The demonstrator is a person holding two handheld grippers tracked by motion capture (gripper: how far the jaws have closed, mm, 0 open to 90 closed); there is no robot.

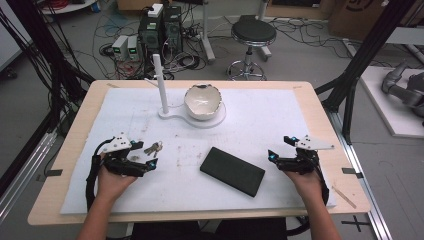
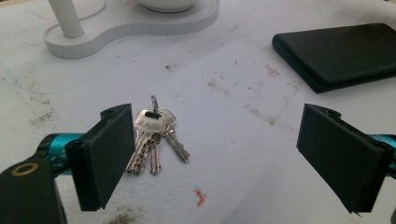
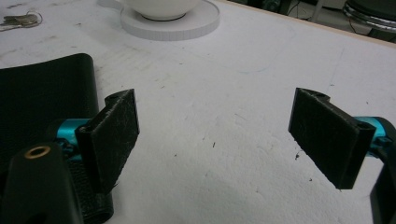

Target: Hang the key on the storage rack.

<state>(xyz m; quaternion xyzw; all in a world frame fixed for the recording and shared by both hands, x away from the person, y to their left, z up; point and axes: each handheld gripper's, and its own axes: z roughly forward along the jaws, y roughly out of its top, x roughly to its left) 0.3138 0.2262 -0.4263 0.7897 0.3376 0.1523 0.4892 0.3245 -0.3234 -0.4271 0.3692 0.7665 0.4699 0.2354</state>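
White mat (image 1: 280,125), unlabelled keys (image 2: 152,135) beside left gripper (image 2: 233,154), perhaps touching; both grippers' fingers wide, empty.

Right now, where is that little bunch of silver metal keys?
In the high view the bunch of silver metal keys lies on the white mat's left side, just ahead of the open left gripper, left of the flat black case.

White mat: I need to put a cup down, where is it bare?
Bare: the white mat between bowl stand, black case and right hand-held gripper; also the near edge. Crowded: around the keys by the left hand-held gripper.
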